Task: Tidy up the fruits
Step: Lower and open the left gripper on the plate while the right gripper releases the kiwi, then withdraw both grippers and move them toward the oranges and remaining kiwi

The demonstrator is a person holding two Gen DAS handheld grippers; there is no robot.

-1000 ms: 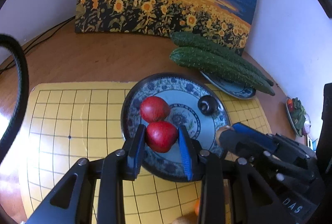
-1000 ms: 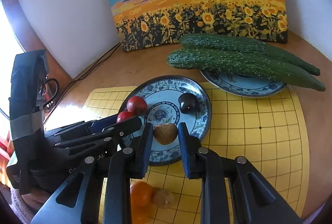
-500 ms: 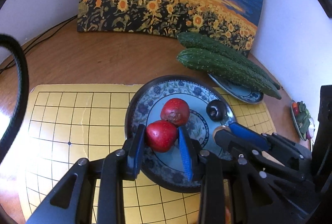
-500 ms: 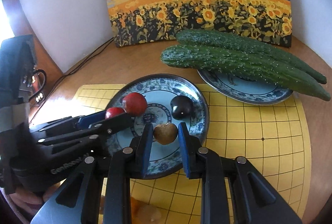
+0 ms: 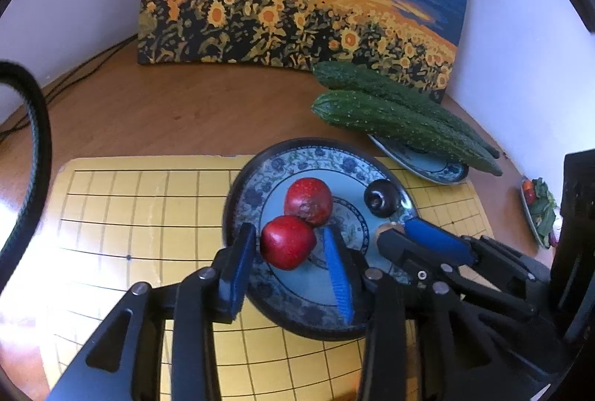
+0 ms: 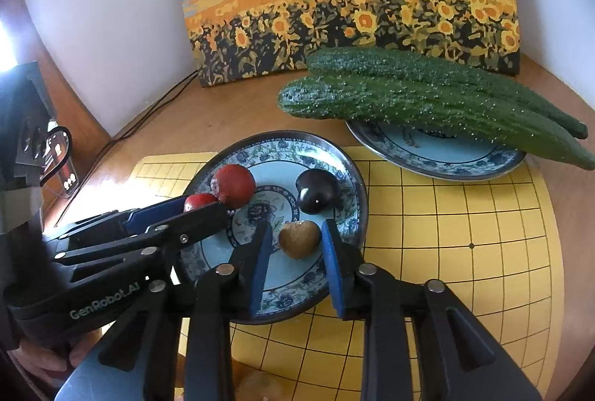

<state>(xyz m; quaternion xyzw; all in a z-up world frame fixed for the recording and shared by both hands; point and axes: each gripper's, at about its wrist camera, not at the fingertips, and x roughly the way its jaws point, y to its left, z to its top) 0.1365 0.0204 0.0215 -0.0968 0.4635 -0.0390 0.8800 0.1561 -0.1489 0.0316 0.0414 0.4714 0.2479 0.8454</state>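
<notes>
2 cucumbers (image 6: 427, 99) beyond fruit plate (image 6: 346, 174).

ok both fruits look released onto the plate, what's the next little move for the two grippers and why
Probably draw both straight back off the plate. The left hand-held gripper stands open around the red fruit, with a gap at its right pad, and the right hand-held gripper is open around the brown fruit. Both fruits appear to rest on the blue patterned plate, so sideways motion could knock them.
</notes>
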